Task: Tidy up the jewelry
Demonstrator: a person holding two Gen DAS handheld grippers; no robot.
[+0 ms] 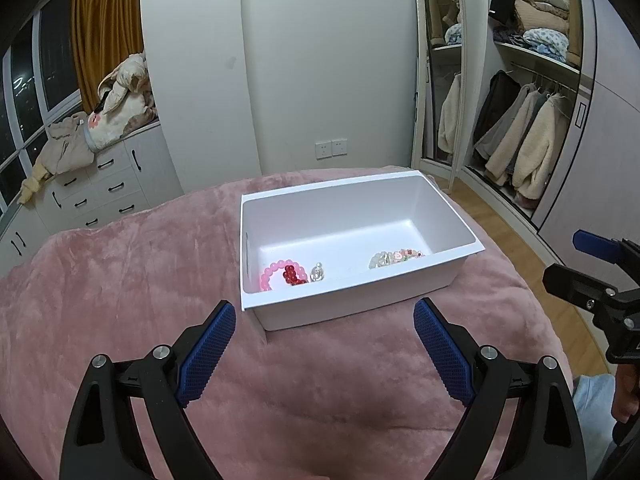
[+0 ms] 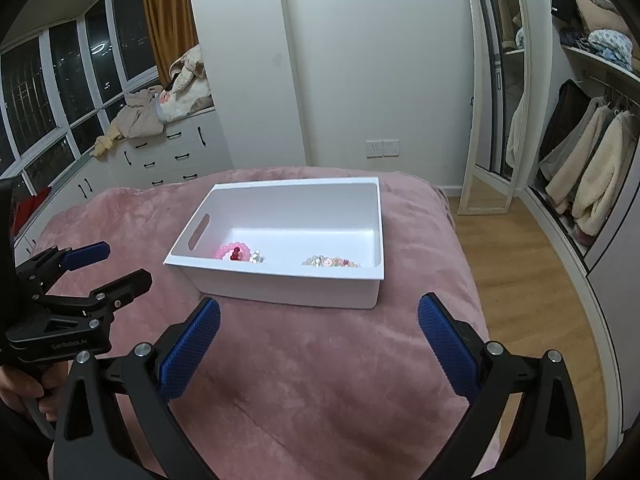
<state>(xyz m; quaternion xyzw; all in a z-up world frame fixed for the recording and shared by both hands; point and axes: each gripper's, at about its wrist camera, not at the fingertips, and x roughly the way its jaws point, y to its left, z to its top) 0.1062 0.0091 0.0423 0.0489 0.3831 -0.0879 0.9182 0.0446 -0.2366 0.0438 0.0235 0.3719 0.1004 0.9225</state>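
White plastic bin (image 1: pixel 352 296) sits on the pink blanket (image 1: pixel 120 280); inside lie a pink bead bracelet (image 1: pixel 276 274) at its left end and a pale beaded piece (image 1: pixel 394 258) toward the right. Left gripper (image 1: pixel 324 312) and right gripper (image 2: pixel 319 312) hover before it, both spread wide, holding nothing
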